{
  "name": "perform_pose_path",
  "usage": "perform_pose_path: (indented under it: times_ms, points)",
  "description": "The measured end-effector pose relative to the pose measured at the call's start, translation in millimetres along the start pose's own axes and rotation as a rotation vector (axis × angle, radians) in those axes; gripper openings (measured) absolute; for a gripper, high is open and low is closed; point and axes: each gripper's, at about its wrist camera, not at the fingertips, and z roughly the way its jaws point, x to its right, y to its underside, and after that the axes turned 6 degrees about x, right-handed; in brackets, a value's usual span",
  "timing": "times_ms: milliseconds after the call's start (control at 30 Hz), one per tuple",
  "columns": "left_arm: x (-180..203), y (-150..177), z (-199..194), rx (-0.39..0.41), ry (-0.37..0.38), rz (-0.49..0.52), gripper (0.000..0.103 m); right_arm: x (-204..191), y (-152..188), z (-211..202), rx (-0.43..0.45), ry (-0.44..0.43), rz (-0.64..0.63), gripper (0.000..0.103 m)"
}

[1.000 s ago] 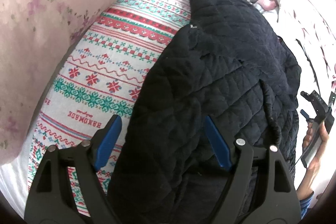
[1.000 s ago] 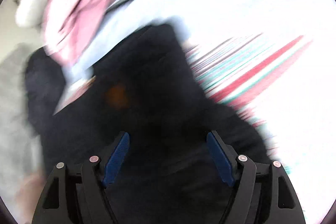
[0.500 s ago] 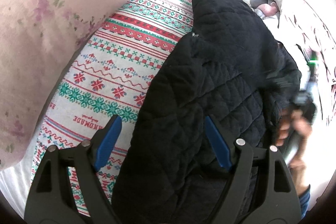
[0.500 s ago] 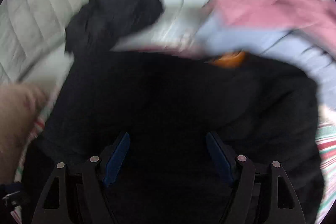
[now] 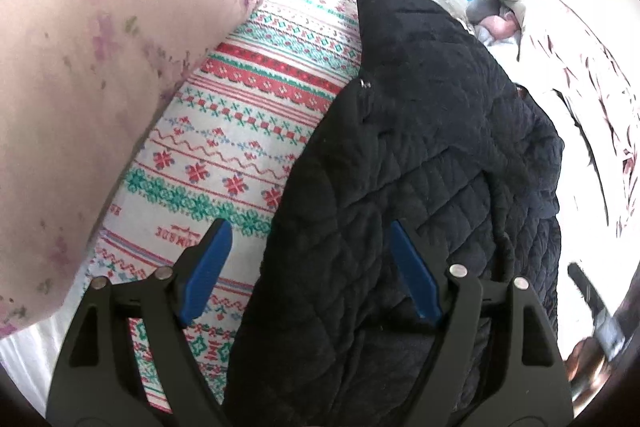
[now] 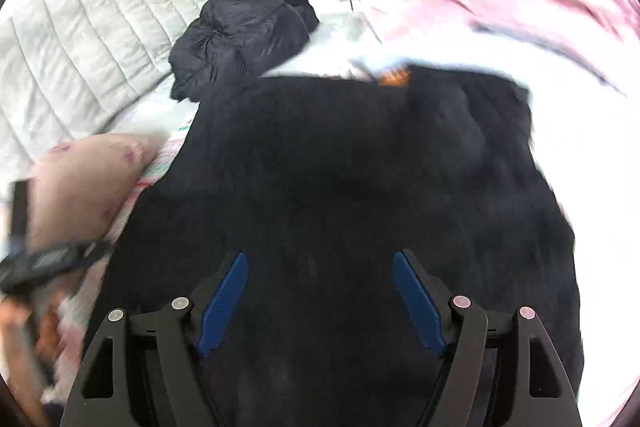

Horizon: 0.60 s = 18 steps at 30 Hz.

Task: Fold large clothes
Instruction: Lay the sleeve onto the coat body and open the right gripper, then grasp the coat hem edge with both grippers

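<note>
**Both claws spread above the dark jacket, nothing gripped**

Left wrist view: the left claw [image 5: 308,267] hangs spread over the near edge of the black quilted jacket [image 5: 432,147], which lies lengthwise on the patterned blanket [image 5: 248,115] on the bed, probably laid flat for folding. A floral pillow [image 5: 100,87] crowds the left side.

Right wrist view: the right claw [image 6: 320,291], also spread, hovers over the same jacket [image 6: 360,167], blurred here. A second dark puffer jacket [image 6: 244,31] sits bundled beyond, likely waiting its turn.
</note>
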Motion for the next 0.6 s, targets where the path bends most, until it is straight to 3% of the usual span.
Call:
perform_pose_path:
  times_ms: [133,267,367,433,600]
  points:
    - [4.3,4.5,-4.8,-0.004,0.016,0.003,0.080,48.7,51.6,-48.6,-0.031,0.059,0.024,0.077]
    - [12.8,13.8,-13.1,0.015,-0.009,0.050,0.080,96.1,106.4,-48.6,-0.123,0.003,0.150,0.077]
    - [11.7,24.3,-17.9,0.016,-0.027,0.067,0.080,84.3,110.6,-59.7,-0.094,0.042,0.068,0.077]
    - [9.6,32.2,-22.3,0.009,-0.029,0.069,0.080,77.2,114.5,-69.1,-0.069,0.011,0.023,0.077]
    - [-0.2,60.1,-48.3,0.018,-0.018,0.080,0.080,108.2,123.2,-101.8,-0.042,-0.032,0.126,0.077]
